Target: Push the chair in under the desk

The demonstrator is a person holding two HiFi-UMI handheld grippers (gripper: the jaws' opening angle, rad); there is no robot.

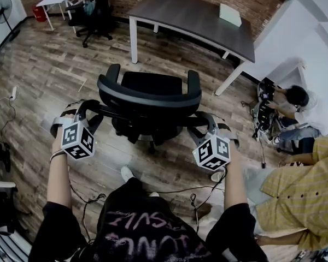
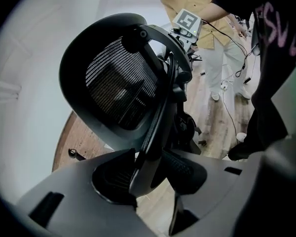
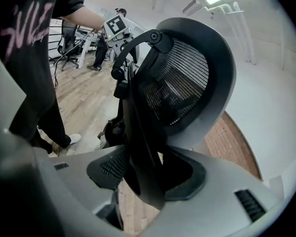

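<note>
Black mesh chair (image 1: 147, 98) is seen out on the wood floor (image 1: 54, 64), well apart from the dark surface (image 1: 191, 18), so the push is judged barely begun. Its back frame (image 1: 147, 116) is clamped by the left gripper (image 2: 150, 174) and the right gripper (image 3: 148, 174). The wheeled base is largely hidden beneath the seat (image 1: 151, 83).

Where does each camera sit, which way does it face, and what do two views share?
Head view: on the person's head, looking down at the chair, desk beyond; both forearms, left gripper and right gripper show.
Left gripper view: on the left gripper, looking along its jaws, chair frame between them; torso and legs at right.
Right gripper view: on the right gripper, along its jaws; torso and leg at left.
Shared: both gripper views show the mesh backrest and the opposite gripper.
</note>
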